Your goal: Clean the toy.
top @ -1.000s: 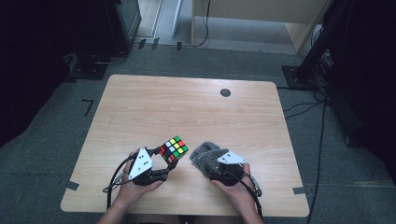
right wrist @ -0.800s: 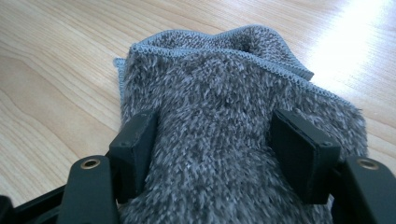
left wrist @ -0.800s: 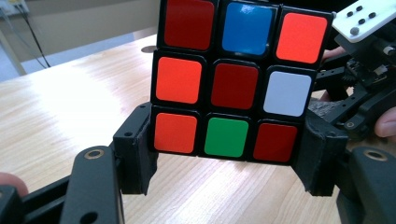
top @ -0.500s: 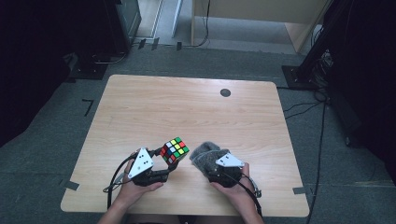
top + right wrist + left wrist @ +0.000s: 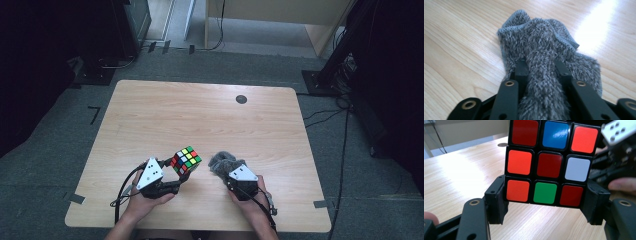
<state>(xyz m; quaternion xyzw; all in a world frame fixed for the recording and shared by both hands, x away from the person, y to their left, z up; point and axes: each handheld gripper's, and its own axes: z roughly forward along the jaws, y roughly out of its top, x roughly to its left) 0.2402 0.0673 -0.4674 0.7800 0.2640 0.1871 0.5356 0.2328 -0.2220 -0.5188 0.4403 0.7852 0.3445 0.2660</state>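
Note:
A colour-scrambled puzzle cube (image 5: 185,160) is lifted a little off the wooden table (image 5: 200,115), tilted on a corner. My left gripper (image 5: 180,171) is shut on it. In the left gripper view the two black jaws clamp the bottom row of the cube (image 5: 551,162), and the left gripper (image 5: 546,200) presses on both its sides. To the right lies a fuzzy grey cloth (image 5: 221,161). My right gripper (image 5: 226,170) has just been closing its jaws and is now shut on a bunched fold of the cloth (image 5: 541,37), with the right gripper (image 5: 541,66) low over the tabletop.
A small black round cap (image 5: 241,99) is set in the table near its far edge. The right hand's gripper (image 5: 619,145) stands close beside the cube. Dark floor, cables (image 5: 345,125) and furniture legs surround the table.
The cloth sits slightly more gathered at the right gripper's tip. Both hands and the cube have kept their places.

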